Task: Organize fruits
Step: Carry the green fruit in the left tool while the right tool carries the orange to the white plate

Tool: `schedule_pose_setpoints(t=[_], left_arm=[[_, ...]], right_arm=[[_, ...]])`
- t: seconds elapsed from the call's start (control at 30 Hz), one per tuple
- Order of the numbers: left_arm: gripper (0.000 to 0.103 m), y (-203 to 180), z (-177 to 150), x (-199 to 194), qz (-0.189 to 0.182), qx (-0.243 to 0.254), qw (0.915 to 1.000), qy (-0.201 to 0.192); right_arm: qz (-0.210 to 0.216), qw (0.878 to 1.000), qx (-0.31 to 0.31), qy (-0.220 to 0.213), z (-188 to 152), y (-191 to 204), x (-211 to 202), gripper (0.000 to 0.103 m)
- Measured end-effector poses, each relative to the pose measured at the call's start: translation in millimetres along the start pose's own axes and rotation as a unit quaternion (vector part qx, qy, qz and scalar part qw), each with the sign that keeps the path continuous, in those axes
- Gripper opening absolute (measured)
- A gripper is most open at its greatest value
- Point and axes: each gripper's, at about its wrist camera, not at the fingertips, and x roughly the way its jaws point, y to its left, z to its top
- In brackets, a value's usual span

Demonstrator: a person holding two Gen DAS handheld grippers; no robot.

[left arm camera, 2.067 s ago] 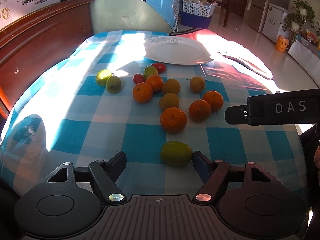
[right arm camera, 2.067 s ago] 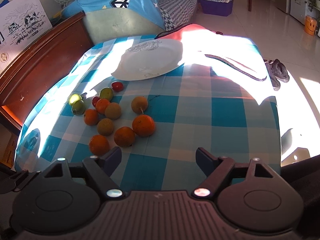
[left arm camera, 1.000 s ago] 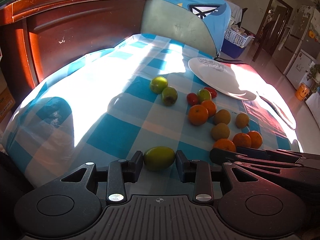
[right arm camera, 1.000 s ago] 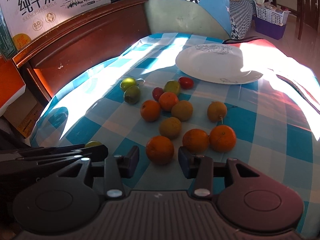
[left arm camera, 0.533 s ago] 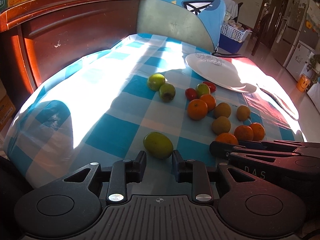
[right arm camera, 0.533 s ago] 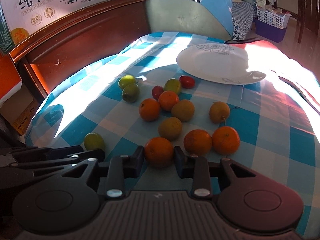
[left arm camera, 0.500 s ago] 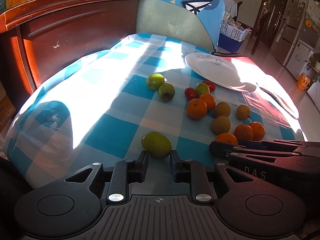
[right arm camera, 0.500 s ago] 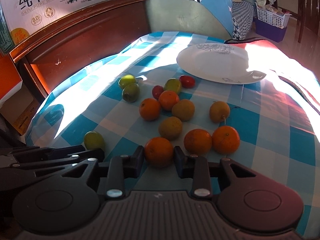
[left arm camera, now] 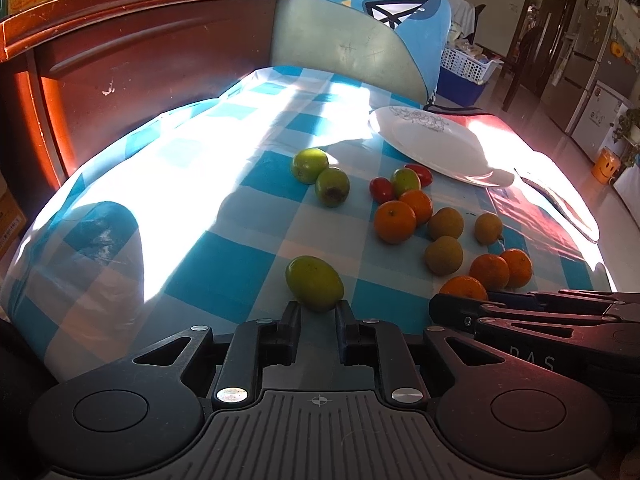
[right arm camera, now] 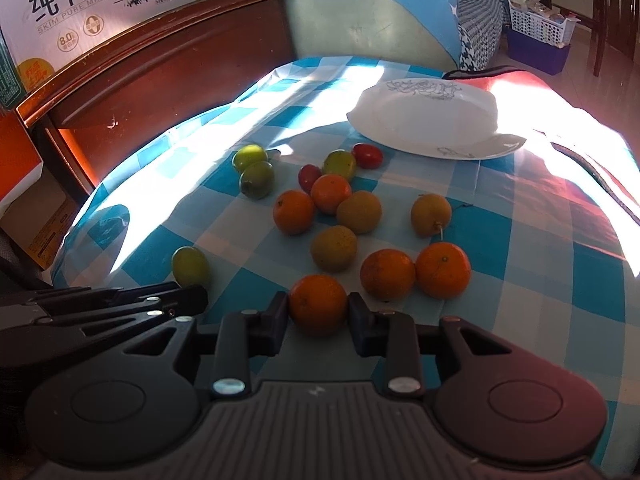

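Note:
A green fruit [left arm camera: 314, 283] lies on the blue checked tablecloth [left arm camera: 224, 264] just ahead of my left gripper [left arm camera: 318, 312]; its fingertips are close together behind the fruit, not around it. The fruit also shows in the right wrist view [right arm camera: 190, 266]. My right gripper [right arm camera: 319, 308] is shut on an orange [right arm camera: 318, 304], both pads against its sides. Several oranges, brown fruits, green fruits and red tomatoes lie grouped ahead [right arm camera: 332, 216]. A white plate [right arm camera: 432, 118] sits beyond them, empty.
A dark wooden headboard [left arm camera: 140, 52] runs along the left side. A milk carton box [right arm camera: 100, 4] stands on it. A blue cushion [left arm camera: 360, 36] lies at the far end. The cloth's right edge drops to the floor [left arm camera: 592, 184].
My left gripper let go of the green fruit, drew back and narrowed its jaws. My right gripper closed around the nearest orange.

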Motion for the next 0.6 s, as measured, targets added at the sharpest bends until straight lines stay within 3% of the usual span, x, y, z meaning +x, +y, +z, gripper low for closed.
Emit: schedule_pose_setpoints(t=[0.07,0.23,0.33,0.4,0.5,0.6], left_arm=[[0.011,0.3,0.9,-0.6,-0.007,-0.004,1.0000,-0.002],[0.013,1.3,1.9,-3.4,-0.002,-0.009,0.9999,-0.011],[0.022,5.1,4.3,-5.7,-0.008,-0.025,0.9995,-0.016],[0.037,6.0,5.1,-5.7,-0.006,-0.030,0.9993,-0.019],[0.045,5.7,7.1,-5.4,-0.011,-0.038,0.9990,-0.023],[0.045,2.3,10.0,-2.7,-0.003,-0.029,0.9992,-0.028]], right_arm=[[-0.002,1.000,0.001,0.000,0.2,-0.6,-0.6,0.032],[-0.003,1.000,0.001,0.003,-0.5,-0.8,0.0,0.032],[-0.004,1.000,0.001,0.002,-0.4,-0.5,0.5,0.032],[-0.004,1.000,0.001,0.003,-0.5,-0.6,0.5,0.032],[-0.003,1.000,0.003,0.003,-0.3,-0.8,0.9,0.032],[-0.003,1.000,0.010,0.003,0.0,-2.5,0.9,0.032]])
